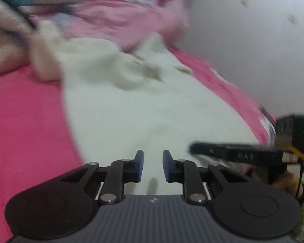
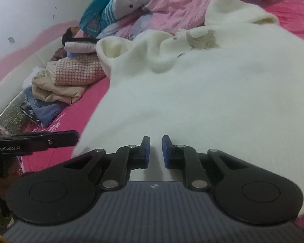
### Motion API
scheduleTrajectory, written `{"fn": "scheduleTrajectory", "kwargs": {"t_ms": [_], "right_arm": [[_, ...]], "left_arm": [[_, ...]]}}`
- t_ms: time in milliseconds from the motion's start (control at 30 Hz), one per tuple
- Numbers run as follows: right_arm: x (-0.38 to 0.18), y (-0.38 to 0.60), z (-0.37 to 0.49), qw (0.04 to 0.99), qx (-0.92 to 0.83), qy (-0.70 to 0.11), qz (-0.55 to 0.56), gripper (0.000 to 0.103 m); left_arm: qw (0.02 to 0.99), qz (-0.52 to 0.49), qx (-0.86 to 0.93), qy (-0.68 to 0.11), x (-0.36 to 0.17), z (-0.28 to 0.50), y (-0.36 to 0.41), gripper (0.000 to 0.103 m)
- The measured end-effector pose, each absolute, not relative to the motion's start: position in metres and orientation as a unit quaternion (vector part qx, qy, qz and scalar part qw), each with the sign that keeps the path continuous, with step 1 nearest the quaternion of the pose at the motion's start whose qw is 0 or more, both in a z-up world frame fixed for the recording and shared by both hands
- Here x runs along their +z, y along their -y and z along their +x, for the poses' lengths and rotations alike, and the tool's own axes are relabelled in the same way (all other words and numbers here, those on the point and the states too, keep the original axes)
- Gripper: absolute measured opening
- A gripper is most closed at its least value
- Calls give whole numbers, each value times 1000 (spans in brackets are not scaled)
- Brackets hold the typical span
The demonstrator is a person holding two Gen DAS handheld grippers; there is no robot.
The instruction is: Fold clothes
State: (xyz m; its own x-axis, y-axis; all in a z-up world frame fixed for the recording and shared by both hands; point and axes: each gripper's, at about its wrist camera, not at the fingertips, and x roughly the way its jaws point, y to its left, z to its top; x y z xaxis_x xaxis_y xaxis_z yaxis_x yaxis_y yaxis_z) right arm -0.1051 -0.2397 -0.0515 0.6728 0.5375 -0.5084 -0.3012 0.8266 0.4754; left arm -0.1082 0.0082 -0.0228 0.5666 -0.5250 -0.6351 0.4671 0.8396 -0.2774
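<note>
Here the white sweater (image 2: 212,93) lies lengthwise, collar far, both jaws narrowly apart, empty.

The bed (image 2: 95,93) is covered by a bright pink sheet (image 1: 24,121). A cream sweater (image 2: 212,93) lies spread across it, with a brownish patch near the collar and 1 sleeve cuff curled open toward a stack of folded clothes (image 2: 56,85) beside it. That stack sits on the sheet near the bed's white edge. Behind the sweater a rumpled pale pink quilt (image 2: 178,2) is heaped, with a blue and white bundle (image 2: 105,10) against the wall.
</note>
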Motion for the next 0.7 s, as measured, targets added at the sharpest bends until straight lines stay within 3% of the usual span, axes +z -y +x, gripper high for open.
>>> {"fn": "scheduleTrajectory", "kwargs": {"t_ms": [100, 167, 367, 467, 633, 700], "right_arm": [[-60, 244, -114, 903, 237, -311, 180, 11], [-64, 247, -115, 904, 242, -303, 182, 11], [-72, 256, -111, 893, 256, -302, 215, 11], [-74, 258, -107, 886, 258, -306, 235, 11], [-74, 255, -107, 887, 256, -305, 234, 11], [-75, 255, -108, 887, 256, -304, 236, 11]], "left_arm": [[878, -14, -276, -391, -37, -92, 0, 19], [876, -6, -263, -404, -47, -77, 0, 8], [893, -4, -211, -397, -46, -29, -23, 9], [904, 12, -190, -384, -54, -3, -35, 3], [922, 36, -141, -360, -45, 19, -39, 4], [930, 53, -133, -340, -34, 9, -30, 11]]}}
